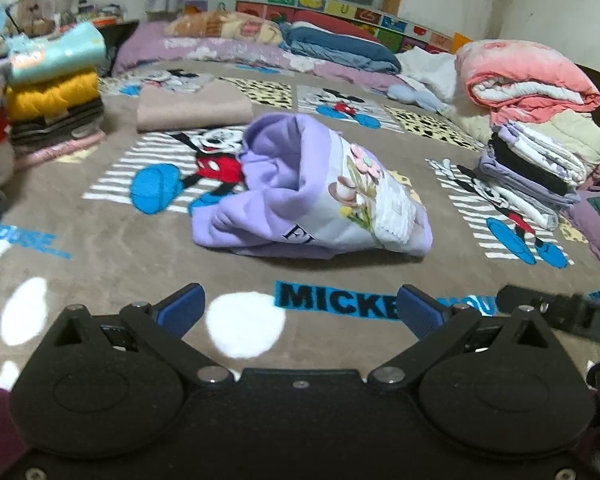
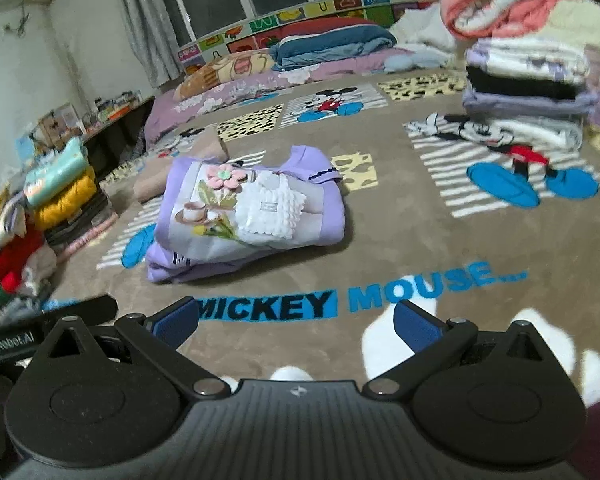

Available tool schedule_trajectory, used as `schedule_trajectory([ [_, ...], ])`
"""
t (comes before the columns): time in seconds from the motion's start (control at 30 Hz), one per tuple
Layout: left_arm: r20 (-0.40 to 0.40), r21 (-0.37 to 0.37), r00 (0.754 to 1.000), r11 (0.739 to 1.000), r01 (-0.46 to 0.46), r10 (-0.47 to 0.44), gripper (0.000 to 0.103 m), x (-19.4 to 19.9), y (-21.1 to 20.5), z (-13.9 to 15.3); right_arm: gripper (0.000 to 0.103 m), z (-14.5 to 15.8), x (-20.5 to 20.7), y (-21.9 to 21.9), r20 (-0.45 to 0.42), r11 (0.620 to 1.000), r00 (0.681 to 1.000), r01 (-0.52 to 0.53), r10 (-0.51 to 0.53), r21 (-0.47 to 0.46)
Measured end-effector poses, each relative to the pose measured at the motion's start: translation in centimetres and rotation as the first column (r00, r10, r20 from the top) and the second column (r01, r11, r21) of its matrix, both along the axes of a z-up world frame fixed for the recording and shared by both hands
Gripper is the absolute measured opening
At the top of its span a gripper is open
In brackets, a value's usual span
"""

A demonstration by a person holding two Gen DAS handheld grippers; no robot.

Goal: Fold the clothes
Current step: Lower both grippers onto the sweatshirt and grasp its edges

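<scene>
A: Item one, the task garment?

B: We list a lilac sweatshirt (image 1: 300, 192), folded into a loose bundle, lying on the brown cartoon-print blanket (image 1: 100, 240) of the bed, just beyond the "MICKEY MOUSE" lettering. Its front panel faces up in the right wrist view (image 2: 244, 212), showing a pink flower, a teacup and a white fluffy patch. One end still gapes open in the left wrist view.

A: Item two, the tools?

B: We record the left hand-held gripper (image 1: 300, 312) with its blue pads spread wide, nothing between them, held short of the sweatshirt. The right hand-held gripper (image 2: 296, 324) likewise stands with jaws apart and empty, near the lettering, clear of the garment.

A: Surrounding stock?

B: We note a folded beige garment (image 1: 192, 108) behind the sweatshirt; a stack of folded clothes on the left with a yellow knit (image 1: 52, 94) beneath a pale turquoise piece; a second stack on the right (image 1: 532, 164) of white, black and lilac items, with a pink quilt (image 1: 528, 80) rolled behind it; and blue bedding (image 1: 340, 48) at the headboard.
</scene>
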State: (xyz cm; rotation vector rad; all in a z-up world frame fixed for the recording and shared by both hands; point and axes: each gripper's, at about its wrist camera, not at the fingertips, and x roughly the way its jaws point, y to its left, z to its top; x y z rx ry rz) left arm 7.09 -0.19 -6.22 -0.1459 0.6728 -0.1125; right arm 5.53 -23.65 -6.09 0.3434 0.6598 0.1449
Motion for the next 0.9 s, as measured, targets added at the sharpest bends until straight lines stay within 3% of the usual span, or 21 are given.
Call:
schedule_trajectory([
  [0.13,-0.015,-0.01,1.0,1.0,0.02,-0.02,0.103,1.5,0.3,-0.9,0.103,-0.9,1.3,-1.4,0.021,0.999,1.0,0.0,-0.001,0.054],
  [0.23,-0.03,-0.057,0.999,0.998,0.024,-0.026,0.103,2.7,1.0,-1.3,0.103,-1.8,2.9,-2.6,0.01,0.995,1.0,-0.005,0.004,0.104],
  [0.43,-0.105,-0.113,0.991,0.991,0.072,-0.084,0.103,6.5,2.4,-1.3,0.103,-2.8,6.0,-3.9,0.038,0.987,0.997,-0.065,0.06,0.148],
  [0.7,-0.082,-0.174,0.994,0.983,0.055,-0.07,0.103,10.9,4.6,-0.1,0.103,-3.5,11.8,-6.7,0.007,0.962,0.992,-0.123,0.125,0.244],
  [0.9,-0.115,-0.323,0.993,0.946,-0.013,-0.026,0.102,15.5,7.7,0.4,0.103,-4.5,16.7,-8.5,-0.029,0.941,0.986,-0.148,0.164,0.305],
])
